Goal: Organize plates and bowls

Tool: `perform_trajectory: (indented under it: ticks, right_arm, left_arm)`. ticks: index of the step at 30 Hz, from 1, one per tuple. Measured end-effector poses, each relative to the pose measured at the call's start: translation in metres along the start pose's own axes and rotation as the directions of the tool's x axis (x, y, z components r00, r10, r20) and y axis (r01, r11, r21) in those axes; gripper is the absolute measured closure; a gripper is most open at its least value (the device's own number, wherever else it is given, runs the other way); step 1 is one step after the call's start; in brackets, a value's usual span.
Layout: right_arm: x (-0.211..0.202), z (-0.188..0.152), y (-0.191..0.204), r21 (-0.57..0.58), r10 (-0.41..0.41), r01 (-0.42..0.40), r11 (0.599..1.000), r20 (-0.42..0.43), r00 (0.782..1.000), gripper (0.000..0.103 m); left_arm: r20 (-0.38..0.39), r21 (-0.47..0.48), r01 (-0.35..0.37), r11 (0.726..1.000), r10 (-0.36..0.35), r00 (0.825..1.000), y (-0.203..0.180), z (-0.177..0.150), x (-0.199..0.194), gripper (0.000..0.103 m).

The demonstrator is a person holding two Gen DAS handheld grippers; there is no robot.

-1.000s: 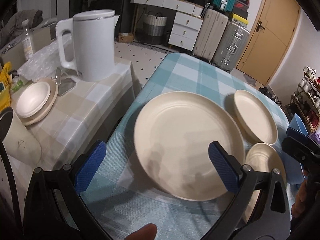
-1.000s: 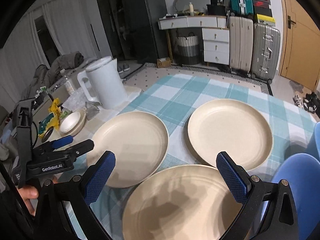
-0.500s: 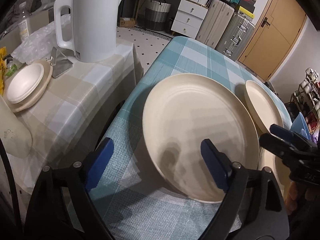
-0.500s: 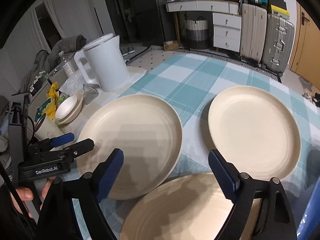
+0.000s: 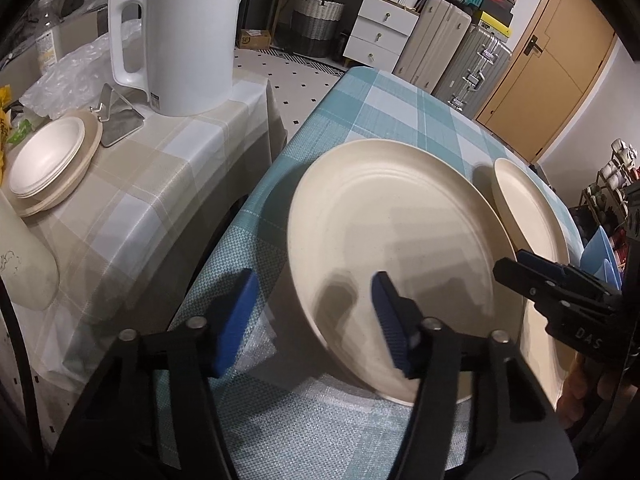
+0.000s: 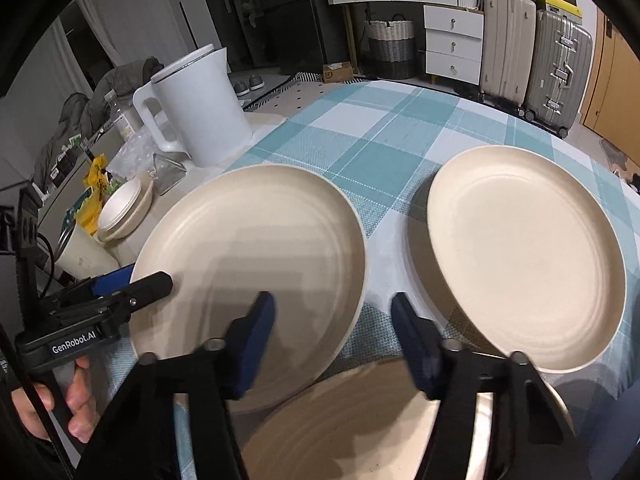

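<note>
Three cream plates lie on the teal checked tablecloth. My left gripper hangs low over the near left rim of the left plate, one pad over the plate and one over the cloth. Its jaws are closing with the rim between them, pads apart from it. My right gripper straddles the right rim of that same plate; its jaws are closing too, touching nothing. The right plate lies beside it, and the third plate sits under the right gripper. The left gripper shows at the left plate's far side.
A white kettle stands on a lower side table with a beige cloth. Small stacked bowls and a cup sit there too. Blue bowls are at the right edge. Suitcases and drawers stand behind.
Both grippers have sunk toward the left plate and their jaws have narrowed a lot. The right gripper has also slid left, from over the near plate to the left plate's rim.
</note>
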State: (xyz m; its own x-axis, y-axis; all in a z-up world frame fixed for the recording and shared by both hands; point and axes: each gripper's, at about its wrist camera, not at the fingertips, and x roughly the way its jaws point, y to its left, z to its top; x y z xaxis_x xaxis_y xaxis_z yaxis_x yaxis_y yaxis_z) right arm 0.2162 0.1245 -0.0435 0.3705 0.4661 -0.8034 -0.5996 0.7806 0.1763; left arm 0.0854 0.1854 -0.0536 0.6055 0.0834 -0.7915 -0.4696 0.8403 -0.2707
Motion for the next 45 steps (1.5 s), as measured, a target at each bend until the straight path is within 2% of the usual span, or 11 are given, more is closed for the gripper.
perform_trajectory:
  ticks: [1,3,9,10,13,31,45]
  right_arm:
    - [0.000,0.000,0.000,0.002,-0.002,0.002,1.000,0.001,1.000,0.057]
    - [0.002,-0.001,0.001,0.003,-0.013,0.013,1.000,-0.003,1.000,0.064]
    - [0.003,-0.002,0.002,-0.005,-0.050,0.050,0.999,0.006,0.999,0.077]
    - [0.003,-0.002,0.002,-0.004,-0.057,0.057,0.998,0.010,0.998,0.081]
    - [0.003,-0.002,-0.001,-0.002,-0.060,0.060,0.998,0.011,0.998,0.085]
    - [-0.011,-0.006,0.002,-0.004,-0.054,0.054,0.999,0.046,0.997,0.085]
    - [-0.050,-0.009,0.004,0.010,-0.062,0.061,0.998,0.111,0.992,0.085]
  left_arm:
    - [-0.001,-0.002,-0.001,1.000,0.001,1.000,0.001,0.000,-0.001,0.053]
    - [-0.002,-0.007,0.005,1.000,-0.005,1.000,0.002,0.000,-0.001,0.064]
    - [-0.003,-0.003,0.002,1.000,-0.002,1.000,0.001,0.000,0.000,0.087]
    - [-0.003,0.000,0.003,1.000,-0.003,1.000,0.000,0.000,0.001,0.087]
    - [0.002,0.007,-0.007,1.000,0.007,1.000,-0.002,0.000,0.001,0.087]
    - [0.038,0.023,-0.016,1.000,0.015,0.999,-0.007,0.000,-0.014,0.087]
    - [0.092,0.058,0.017,0.998,-0.022,0.996,-0.021,0.000,-0.046,0.087]
